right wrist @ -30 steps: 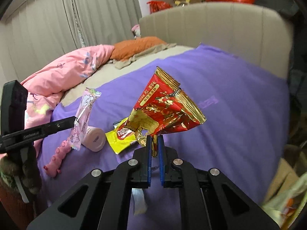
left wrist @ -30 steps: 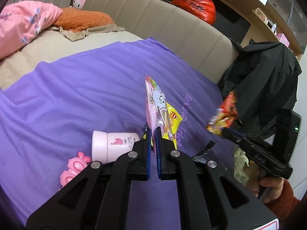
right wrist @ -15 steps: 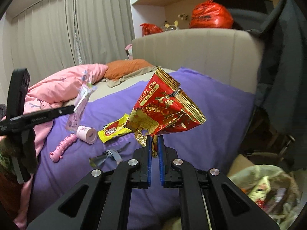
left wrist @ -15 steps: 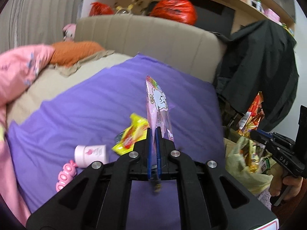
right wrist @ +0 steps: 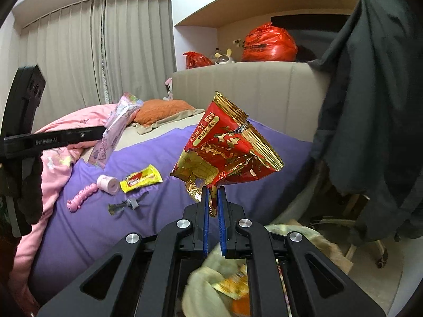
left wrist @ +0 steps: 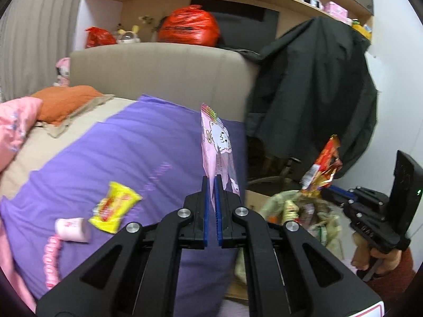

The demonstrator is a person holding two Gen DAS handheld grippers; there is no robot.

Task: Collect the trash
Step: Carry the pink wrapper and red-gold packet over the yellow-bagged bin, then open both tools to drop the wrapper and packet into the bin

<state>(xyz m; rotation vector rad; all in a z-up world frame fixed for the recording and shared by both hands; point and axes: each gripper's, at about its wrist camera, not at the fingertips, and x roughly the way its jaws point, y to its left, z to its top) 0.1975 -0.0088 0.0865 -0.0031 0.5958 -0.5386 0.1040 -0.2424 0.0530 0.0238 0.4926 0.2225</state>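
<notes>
While both grippers hang over the bed edge, each one carries a wrapper. Left to right: pink segmented caterpillar toy (right wrist: 79,201) and small pink-white jar (right wrist: 107,184) lie on their sides on the purple bedspread (right wrist: 148,232), just beside each other. Flat yellow snack packet with red logo (right wrist: 140,178) lies next to the jar; crumpled grey foil scrap (right wrist: 124,206) sits a bit nearer the bed edge, apart from the others. Left gripper (left wrist: 211,182): jaws narrow, pinching the bottom of a long pink candy wrapper with a cartoon sheep (left wrist: 215,142), wrapper standing upright above the blades. Right gripper (right wrist: 212,198): jaws narrow, clamped on the torn corner of a red-and-gold foil snack bag (right wrist: 227,148), bag flaring open above the fingers. Pale green plastic trash bag (left wrist: 325,219), already holding wrappers, sits on the floor beside the bed, directly below the right gripper; red bag hangs above its opening. Black jacket (left wrist: 314,89) drapes over a chair behind it.
</notes>
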